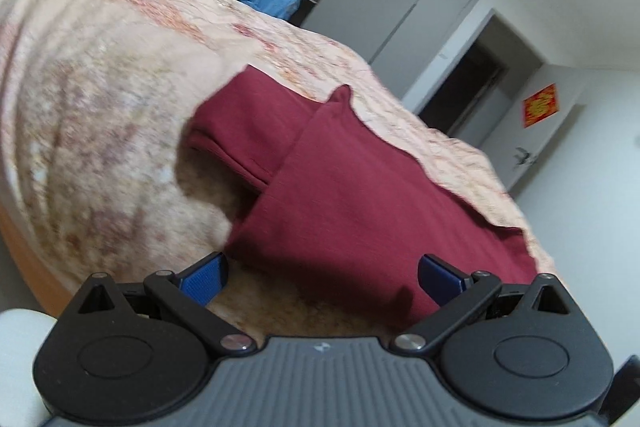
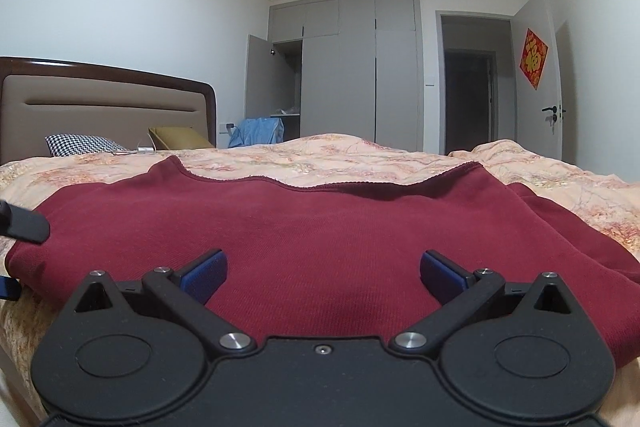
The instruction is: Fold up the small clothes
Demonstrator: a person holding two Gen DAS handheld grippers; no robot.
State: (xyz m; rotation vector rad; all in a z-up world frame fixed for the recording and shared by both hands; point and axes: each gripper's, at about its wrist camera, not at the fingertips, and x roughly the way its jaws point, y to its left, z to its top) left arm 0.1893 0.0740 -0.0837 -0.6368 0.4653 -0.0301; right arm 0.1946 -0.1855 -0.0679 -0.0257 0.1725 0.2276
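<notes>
Here, both tongs, left tongs (image 1: pixel 322 277) and right tongs (image 2: pixel 323 273), spread wide, empty, over maroon garment (image 2: pixel 320 227) on bedspread (image 1: pixel 100 87).

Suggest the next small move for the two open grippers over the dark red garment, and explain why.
Probably lower the left hand-held gripper onto the near edge of the dark red knitted garment and close. Both it and the right hand-held gripper are open and empty; the garment lies part-folded on the peach patterned bedspread.

Cloth, plastic and wood on the bed

Garment (image 2: pixel 320 239): matt dark-red knit, finely ribbed. Bedspread (image 2: pixel 340 157): soft, crinkled, patterned cloth. Right gripper (image 2: pixel 323 275): matt black plastic, shiny metal pins, textured blue pads (image 2: pixel 206 277). Headboard (image 2: pixel 108 103): glossy dark wood rim, smooth beige padding.
</notes>
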